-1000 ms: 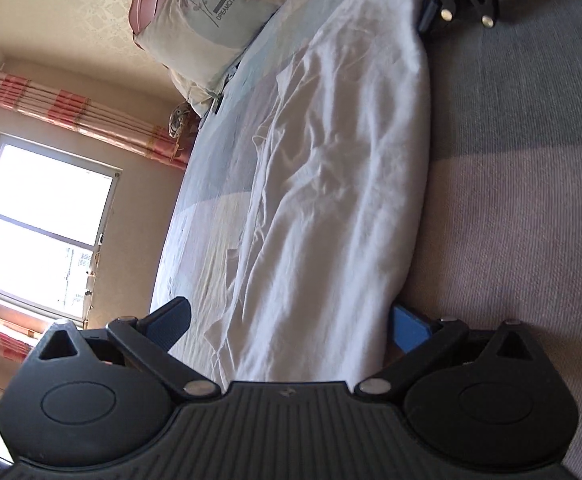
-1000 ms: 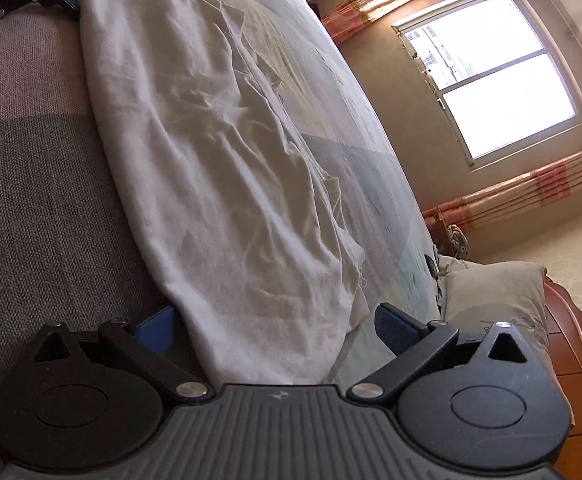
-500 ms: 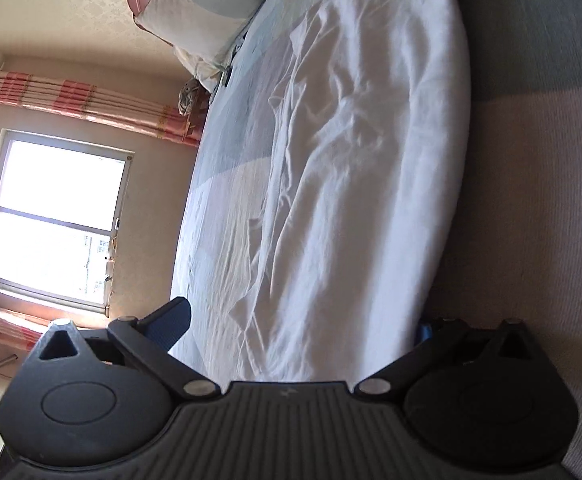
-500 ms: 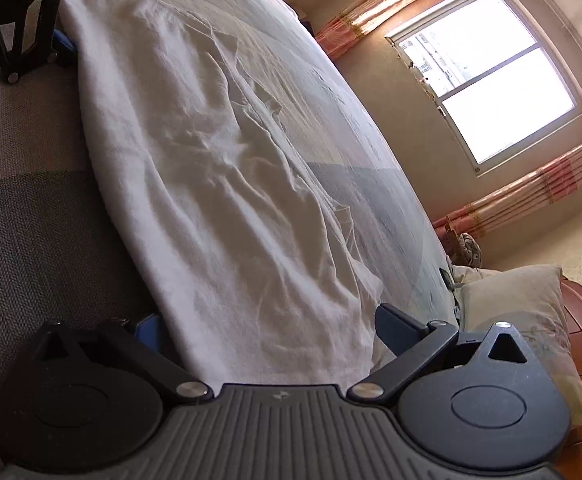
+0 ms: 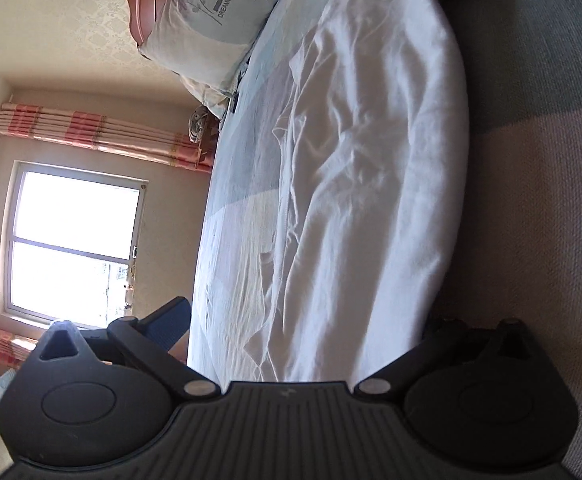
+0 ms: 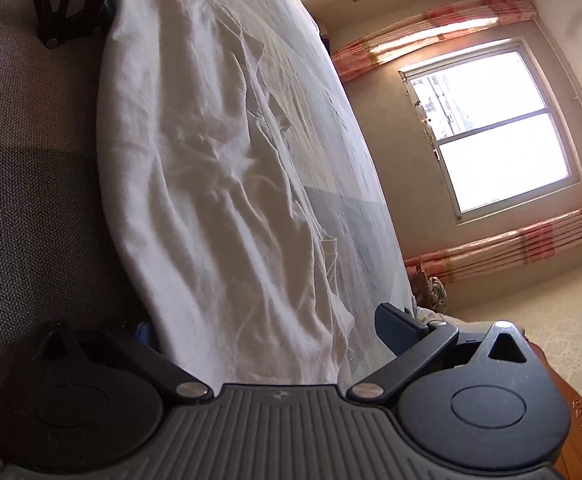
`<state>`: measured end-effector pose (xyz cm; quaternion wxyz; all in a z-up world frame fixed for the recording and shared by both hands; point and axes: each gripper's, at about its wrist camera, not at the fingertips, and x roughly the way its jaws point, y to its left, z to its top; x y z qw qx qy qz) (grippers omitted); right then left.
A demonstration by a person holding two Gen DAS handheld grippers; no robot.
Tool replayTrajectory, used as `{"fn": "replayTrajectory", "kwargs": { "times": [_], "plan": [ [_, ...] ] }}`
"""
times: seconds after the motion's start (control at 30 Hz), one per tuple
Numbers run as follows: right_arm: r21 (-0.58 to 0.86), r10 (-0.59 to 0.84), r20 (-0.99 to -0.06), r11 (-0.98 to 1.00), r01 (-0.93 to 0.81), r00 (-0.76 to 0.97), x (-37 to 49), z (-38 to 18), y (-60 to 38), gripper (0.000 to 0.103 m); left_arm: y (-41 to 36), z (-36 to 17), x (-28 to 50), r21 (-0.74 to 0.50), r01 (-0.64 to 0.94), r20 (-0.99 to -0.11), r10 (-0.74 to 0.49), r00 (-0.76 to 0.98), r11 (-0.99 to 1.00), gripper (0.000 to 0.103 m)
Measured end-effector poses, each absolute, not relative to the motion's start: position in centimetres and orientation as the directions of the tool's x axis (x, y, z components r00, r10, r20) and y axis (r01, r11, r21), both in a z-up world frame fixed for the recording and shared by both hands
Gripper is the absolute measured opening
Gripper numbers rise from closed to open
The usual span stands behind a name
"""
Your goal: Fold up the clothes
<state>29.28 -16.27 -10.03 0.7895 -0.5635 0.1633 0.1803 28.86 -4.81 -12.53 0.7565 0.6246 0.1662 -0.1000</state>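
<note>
left tongs (image 5: 303, 344) spread wide, white garment (image 5: 371, 184) running between the fingers — grip cannot be told | right tongs (image 6: 267, 332) likewise | garment lies long on bed (image 5: 235, 240) beside grey blanket (image 5: 531, 200) | left view only — pillow (image 5: 215, 20); right view only — left tongs' far frame.

Beside the white garment (image 5: 371, 184), bare grey blanket (image 5: 539, 208) runs along its folded edge and open pale sheet (image 5: 235, 232) along its ragged edge, while at one end of the garment a pillow (image 5: 211, 20) and wooden headboard (image 5: 143, 4) block passage.
</note>
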Motion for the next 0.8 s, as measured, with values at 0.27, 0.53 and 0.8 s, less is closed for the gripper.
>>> {"fn": "replayTrajectory", "kwargs": {
  "times": [0.27, 0.53, 0.8],
  "plan": [
    [-0.9, 0.034, -0.402, 0.173, -0.401, 0.915, 30.2, -11.2, -17.3, 0.103, -5.8, -13.0, 29.5, 0.916, 0.378, -0.39, 0.078, 0.918, 0.136, 0.098],
    [-0.913, 0.091, -0.403, 0.034, -0.408, 0.911, 27.7, -12.9, -15.6, 0.077, -5.9, -13.8, 28.1, 0.877, 0.439, -0.46, 0.081, 0.884, 0.195, 0.043],
    [-0.875, 0.102, -0.474, 0.05, -0.481, 0.874, 27.1, -14.4, -15.4, 0.01, -6.1, -15.4, 26.0, 0.871, 0.445, -0.472, 0.104, 0.875, 0.205, 0.0]
  ]
}}
